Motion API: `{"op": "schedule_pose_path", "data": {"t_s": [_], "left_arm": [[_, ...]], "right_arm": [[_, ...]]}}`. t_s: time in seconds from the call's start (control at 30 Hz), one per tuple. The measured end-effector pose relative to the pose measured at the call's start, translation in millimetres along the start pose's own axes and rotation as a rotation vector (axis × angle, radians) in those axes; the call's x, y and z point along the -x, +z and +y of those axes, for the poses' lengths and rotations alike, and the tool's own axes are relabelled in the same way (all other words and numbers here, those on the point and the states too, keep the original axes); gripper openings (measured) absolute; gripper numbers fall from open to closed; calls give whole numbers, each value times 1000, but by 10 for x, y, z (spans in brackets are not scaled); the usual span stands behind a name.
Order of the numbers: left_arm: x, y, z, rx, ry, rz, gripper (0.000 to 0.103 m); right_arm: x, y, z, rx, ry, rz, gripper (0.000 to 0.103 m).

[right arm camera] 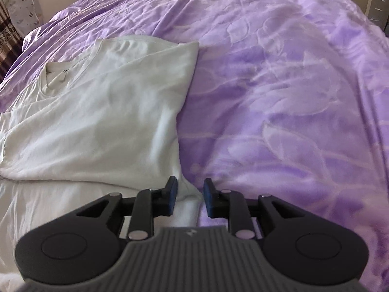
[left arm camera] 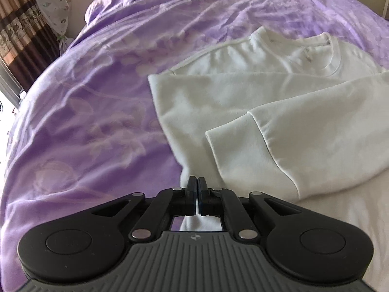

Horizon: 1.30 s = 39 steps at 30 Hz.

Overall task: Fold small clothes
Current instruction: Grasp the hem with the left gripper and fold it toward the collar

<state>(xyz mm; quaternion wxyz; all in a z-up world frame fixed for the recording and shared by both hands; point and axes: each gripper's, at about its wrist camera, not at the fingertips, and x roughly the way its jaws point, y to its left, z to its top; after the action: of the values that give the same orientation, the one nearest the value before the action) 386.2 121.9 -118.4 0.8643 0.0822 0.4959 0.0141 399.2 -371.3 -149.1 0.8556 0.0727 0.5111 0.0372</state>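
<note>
A white long-sleeved top [left arm camera: 243, 102] lies on a purple bedspread [left arm camera: 85, 121], both sleeves folded in over its body, collar at the far end. My left gripper [left arm camera: 197, 182] is shut at the top's near left hem corner; white cloth shows between and behind its fingers. In the right wrist view the same top [right arm camera: 102, 112] lies to the left. My right gripper [right arm camera: 189, 189] is open, its jaws astride the top's near right hem corner, with cloth between them.
The purple bedspread [right arm camera: 291, 97] spreads wide on all sides. A white sheet [right arm camera: 48, 206] lies at the near edge. A curtain [left arm camera: 19, 36] and a patterned white pillow [left arm camera: 52, 7] are at the far left.
</note>
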Motion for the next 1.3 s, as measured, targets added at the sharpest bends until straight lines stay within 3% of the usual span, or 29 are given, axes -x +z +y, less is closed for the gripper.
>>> {"op": "schedule_pose_path", "data": {"t_s": [0.27, 0.5, 0.73, 0.83, 0.97, 1.07, 1.3], "left_arm": [[859, -143, 72, -131, -9, -81, 8], [1778, -587, -97, -391, -81, -155, 17], [2359, -1270, -301, -686, -184, -148, 44], [2487, -1590, -391, -815, -223, -126, 60], [2549, -2008, -526, -978, -264, -56, 64], [2509, -2287, -599, -1088, -258, -29, 78], [2214, -2667, -723, -1216, -155, -26, 78]], "right_arm": [[791, -159, 41, 63, 25, -46, 18], [1629, -589, 405, 239, 89, -80, 21], [2165, -1238, 756, 453, 113, -60, 27], [2327, -1557, 865, 541, 128, -49, 35], [2445, -1927, 979, 669, 120, -30, 38], [2485, -2093, 990, 710, 137, -18, 43], [2492, -2374, 1029, 831, 130, -10, 46]]}}
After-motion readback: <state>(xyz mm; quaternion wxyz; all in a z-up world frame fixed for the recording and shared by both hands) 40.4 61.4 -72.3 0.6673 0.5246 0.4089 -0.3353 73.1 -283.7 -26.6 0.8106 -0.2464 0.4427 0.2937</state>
